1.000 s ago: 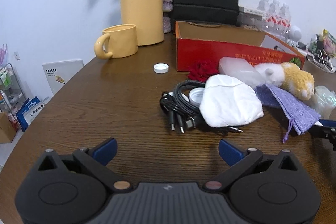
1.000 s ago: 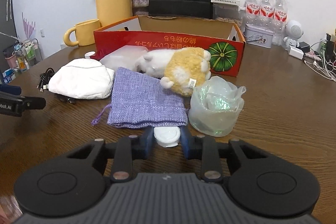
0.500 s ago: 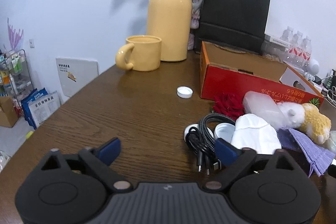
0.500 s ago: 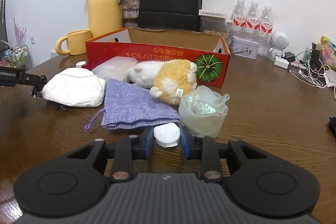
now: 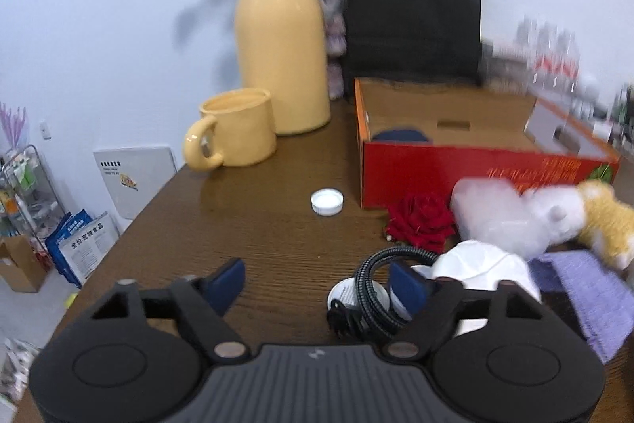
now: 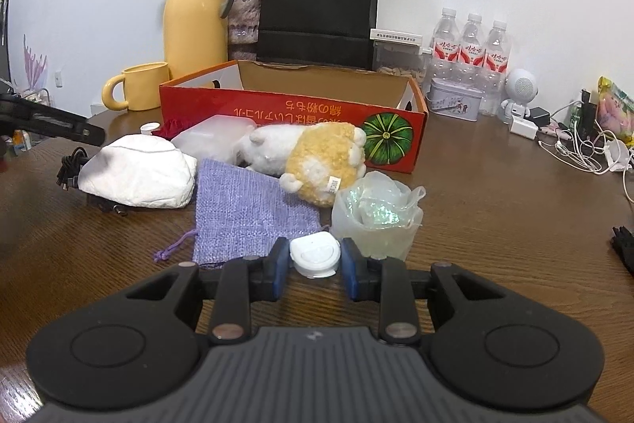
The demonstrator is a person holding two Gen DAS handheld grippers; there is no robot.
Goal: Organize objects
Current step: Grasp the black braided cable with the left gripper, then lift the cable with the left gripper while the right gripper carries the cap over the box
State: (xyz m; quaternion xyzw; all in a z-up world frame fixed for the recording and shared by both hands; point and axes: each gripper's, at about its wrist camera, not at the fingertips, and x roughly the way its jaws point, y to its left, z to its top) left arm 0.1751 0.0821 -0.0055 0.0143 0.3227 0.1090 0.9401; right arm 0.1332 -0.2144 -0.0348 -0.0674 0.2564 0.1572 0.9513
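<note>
Now | our right gripper (image 6: pixel 315 262) jaws clamp a small white case (image 6: pixel 315 255) | our left gripper (image 5: pixel 317 284) jaws, just closing, stand apart over bare counter (image 5: pixel 257 236), black cable (image 5: pixel 370 288) at the right jaw | red box (image 6: pixel 293 117) nearly empty; most items remain beyond the jaws.

From my seat, little print resolves. The red cardboard box (image 6: pixel 293 110) carries a line of orange characters on its long side, printed upside down beside a green pumpkin picture; I cannot make out the words. The 3 water bottles (image 6: pixel 471 42) wear red labels with white characters, too small to read. A white strip label (image 6: pixel 396 36) on the container behind the box has dark print, also unreadable. In the left wrist view, blue packets (image 5: pixel 81 240) on the floor show white characters, blurred.
</note>
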